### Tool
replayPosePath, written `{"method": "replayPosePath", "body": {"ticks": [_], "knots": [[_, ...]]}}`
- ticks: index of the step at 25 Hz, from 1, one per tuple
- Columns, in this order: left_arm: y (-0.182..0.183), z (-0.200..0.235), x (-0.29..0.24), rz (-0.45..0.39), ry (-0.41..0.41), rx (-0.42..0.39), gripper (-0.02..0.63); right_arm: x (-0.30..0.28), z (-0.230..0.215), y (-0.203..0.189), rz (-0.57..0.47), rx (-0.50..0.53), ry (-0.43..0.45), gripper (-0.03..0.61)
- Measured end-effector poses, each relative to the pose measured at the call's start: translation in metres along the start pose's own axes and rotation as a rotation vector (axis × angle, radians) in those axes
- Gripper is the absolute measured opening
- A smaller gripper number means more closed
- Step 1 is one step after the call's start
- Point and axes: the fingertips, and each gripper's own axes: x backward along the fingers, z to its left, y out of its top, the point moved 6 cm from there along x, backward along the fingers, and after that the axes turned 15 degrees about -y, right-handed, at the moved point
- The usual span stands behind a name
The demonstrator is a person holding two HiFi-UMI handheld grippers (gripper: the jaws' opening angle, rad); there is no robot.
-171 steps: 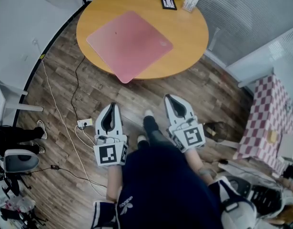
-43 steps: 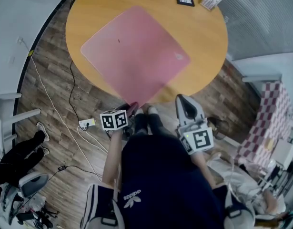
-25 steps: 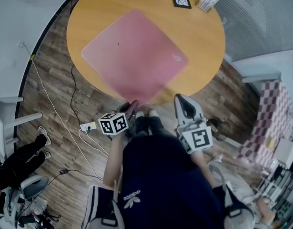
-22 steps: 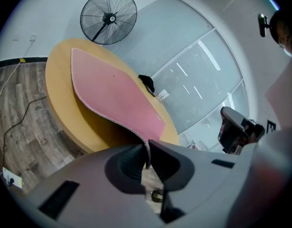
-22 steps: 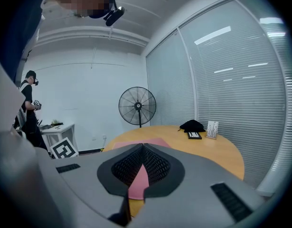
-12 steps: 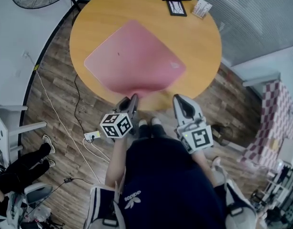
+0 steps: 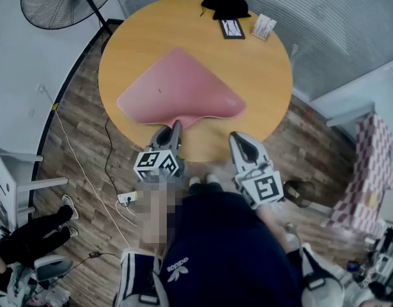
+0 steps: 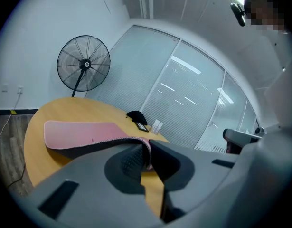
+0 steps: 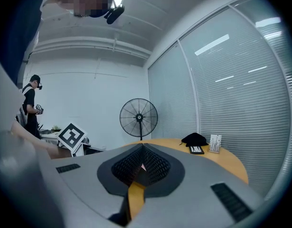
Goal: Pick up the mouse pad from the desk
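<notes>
Left gripper [image 7: 176, 128]: I pinch the mouse pad's near corner.
Mouse pad [image 7: 177, 87]: pink, near corner raised, rest on desk [image 7: 263, 75].
Right gripper [image 7: 238, 137]: pressed together, empty.

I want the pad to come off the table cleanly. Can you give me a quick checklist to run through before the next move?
1. Left gripper shut on the mouse pad's near corner: ok.
2. Pad fully off the round table: not ok; only the near corner is raised, the far part lies on the wood.
3. Nothing resting on the pad: ok.
4. Black item, dark flat item and white card apart from the pad: ok.
5. Right gripper shut, empty, not touching the pad: ok.
6. Grip firm enough not to slip: cannot tell.
</notes>
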Motion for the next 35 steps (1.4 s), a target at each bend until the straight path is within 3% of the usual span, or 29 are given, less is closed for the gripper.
{"method": "replayPosePath", "body": {"ticks": [9, 16, 26, 35], "knots": [[0.056, -0.002, -0.015, -0.070, -0.023, -0.110, 0.021, -0.003, -0.008, 0.017, -0.055, 0.012, -0.025, 0.003], [0.134, -0.005, -0.033, -0.148, -0.028, -0.215, 0.021, 0.000, -0.019, 0.026, -0.087, 0.004, -0.041, 0.003], [0.228, 0.003, -0.055, -0.229, -0.004, -0.305, 0.021, 0.006, -0.037, 0.033, -0.111, 0.037, -0.072, 0.003], [0.305, -0.042, -0.035, -0.339, -0.040, -0.473, 0.020, 0.004, -0.049, 0.046, -0.144, 0.032, -0.092, 0.003]]}}
